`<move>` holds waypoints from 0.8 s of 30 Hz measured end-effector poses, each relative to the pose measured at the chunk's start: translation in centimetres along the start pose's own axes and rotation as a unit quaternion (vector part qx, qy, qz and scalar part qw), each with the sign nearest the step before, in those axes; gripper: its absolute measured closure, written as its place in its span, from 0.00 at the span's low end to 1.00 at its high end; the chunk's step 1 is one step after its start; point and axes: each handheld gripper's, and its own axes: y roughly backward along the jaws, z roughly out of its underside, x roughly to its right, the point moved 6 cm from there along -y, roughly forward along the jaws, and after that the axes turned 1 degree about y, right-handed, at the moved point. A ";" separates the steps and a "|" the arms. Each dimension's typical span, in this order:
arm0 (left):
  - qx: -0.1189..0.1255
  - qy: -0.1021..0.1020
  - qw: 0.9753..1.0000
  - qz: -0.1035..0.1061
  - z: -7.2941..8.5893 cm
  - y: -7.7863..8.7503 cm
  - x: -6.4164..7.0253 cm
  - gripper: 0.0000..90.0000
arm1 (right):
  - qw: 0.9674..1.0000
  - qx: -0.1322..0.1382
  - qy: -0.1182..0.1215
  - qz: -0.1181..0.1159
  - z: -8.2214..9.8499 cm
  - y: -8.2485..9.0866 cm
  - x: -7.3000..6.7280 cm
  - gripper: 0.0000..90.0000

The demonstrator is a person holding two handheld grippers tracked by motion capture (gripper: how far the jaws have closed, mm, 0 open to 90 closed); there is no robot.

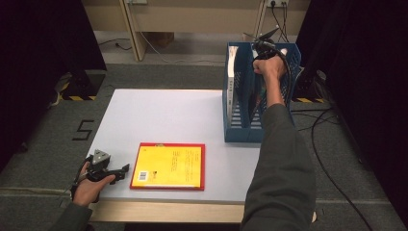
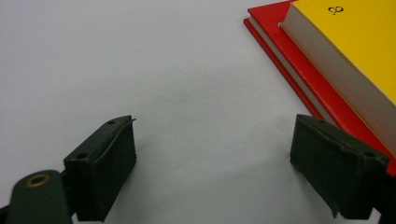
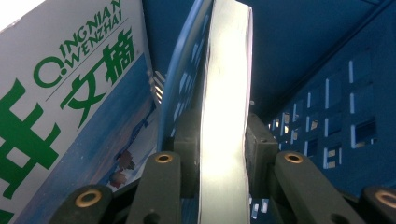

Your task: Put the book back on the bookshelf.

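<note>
A blue file rack (image 1: 240,132) stands at the table's far right. Above it my right hand (image 1: 270,67) holds its gripper pointing down into the rack. In the right gripper view, my right gripper (image 3: 223,140) is shut on the white page edge of a thin book (image 3: 224,70), which stands upright inside the rack (image 3: 336,93). A magazine with green characters (image 3: 70,93) leans in the slot beside it. Near the front edge a yellow book (image 1: 168,166) lies on a red book (image 1: 203,163). My left gripper (image 1: 123,173) rests just left of them, open (image 2: 212,158) and with nothing between its jaws. The yellow book (image 2: 355,42) and the red book (image 2: 299,56) lie beyond its right jaw.
The white table (image 1: 163,115) has bare room between the books and the rack. A white-spined volume (image 1: 233,72) fills the rack's left slot. Cables (image 1: 332,144) trail on the floor at the right.
</note>
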 end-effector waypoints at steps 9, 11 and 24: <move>0.001 0.000 1.000 0.001 0.0 0.0 0.1 0.15 | 1.000 0.021 -0.010 -0.018 0.3 1.3 0.1 0.74; 0.001 0.000 1.000 0.001 0.0 0.0 0.1 0.15 | 0.999 0.025 -0.011 -0.027 0.5 1.4 0.2 0.72; 0.002 0.000 1.000 0.000 0.0 0.0 0.1 0.15 | 0.997 0.041 -0.022 -0.058 1.7 3.2 0.5 0.59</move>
